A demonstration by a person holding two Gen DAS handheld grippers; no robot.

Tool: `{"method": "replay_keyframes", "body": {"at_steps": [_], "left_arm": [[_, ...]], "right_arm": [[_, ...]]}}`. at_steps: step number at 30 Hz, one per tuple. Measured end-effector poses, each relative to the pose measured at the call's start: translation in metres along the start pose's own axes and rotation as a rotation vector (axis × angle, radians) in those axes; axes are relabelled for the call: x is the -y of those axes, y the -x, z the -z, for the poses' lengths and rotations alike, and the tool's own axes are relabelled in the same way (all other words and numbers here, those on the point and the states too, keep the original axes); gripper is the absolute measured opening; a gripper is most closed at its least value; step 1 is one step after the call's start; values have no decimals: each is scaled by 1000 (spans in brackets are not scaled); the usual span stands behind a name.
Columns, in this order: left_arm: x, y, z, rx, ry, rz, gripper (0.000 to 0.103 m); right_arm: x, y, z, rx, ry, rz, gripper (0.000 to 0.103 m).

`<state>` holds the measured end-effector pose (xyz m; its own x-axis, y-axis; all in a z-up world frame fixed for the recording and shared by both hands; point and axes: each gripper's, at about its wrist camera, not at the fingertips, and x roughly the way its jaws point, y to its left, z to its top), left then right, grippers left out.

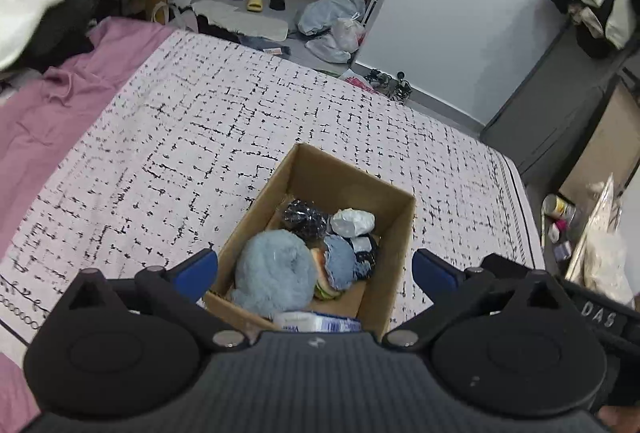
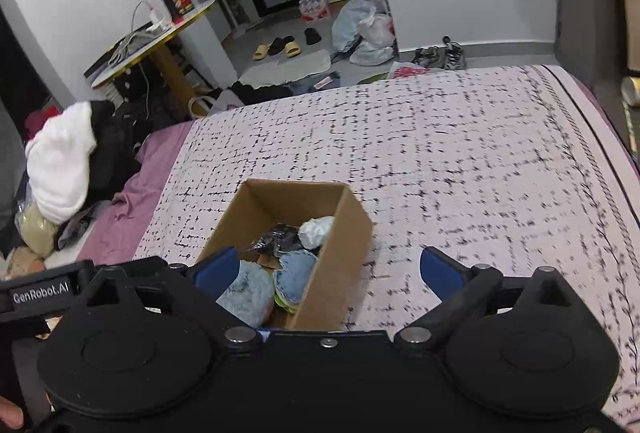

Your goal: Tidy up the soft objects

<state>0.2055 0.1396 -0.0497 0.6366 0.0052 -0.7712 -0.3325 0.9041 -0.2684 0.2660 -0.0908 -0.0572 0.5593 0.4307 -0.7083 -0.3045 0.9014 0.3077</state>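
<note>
A brown cardboard box (image 1: 394, 257) stands on the bed, filled with soft items: a fluffy light-blue plush (image 1: 274, 273), a denim-blue piece (image 1: 340, 261), a black shiny bundle (image 1: 306, 217), a white-grey wad (image 1: 354, 221) and a burger-like toy (image 1: 326, 287). My left gripper (image 1: 316, 265) hovers above the box, wide open, its blue pads (image 1: 200, 265) holding nothing. In the right wrist view the same box (image 2: 340, 273) lies under my right gripper (image 2: 330, 271), also wide open and empty, its left pad (image 2: 218, 269) over the plush (image 2: 248, 293).
The bed cover (image 1: 200, 121) is white with black dashes; a pink sheet (image 1: 60, 105) and a heap of white and black clothes (image 2: 64, 169) lie at its left. Beyond the bed are a yellow-edged table (image 2: 160, 33), slippers (image 2: 278, 47) and bags (image 2: 364, 29) on the floor.
</note>
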Motion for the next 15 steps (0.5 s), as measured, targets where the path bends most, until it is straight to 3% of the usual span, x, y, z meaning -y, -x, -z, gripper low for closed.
{"method": "replay_keyframes", "body": {"at_steps": [5,15], "left_arm": [[23,18,14,22,-48,5,103],[66,48,38,56,-130,41,103]], "right_arm": [[19,28,9,32,-12,8,103],[49,89,21,116,-14,20,103]]}}
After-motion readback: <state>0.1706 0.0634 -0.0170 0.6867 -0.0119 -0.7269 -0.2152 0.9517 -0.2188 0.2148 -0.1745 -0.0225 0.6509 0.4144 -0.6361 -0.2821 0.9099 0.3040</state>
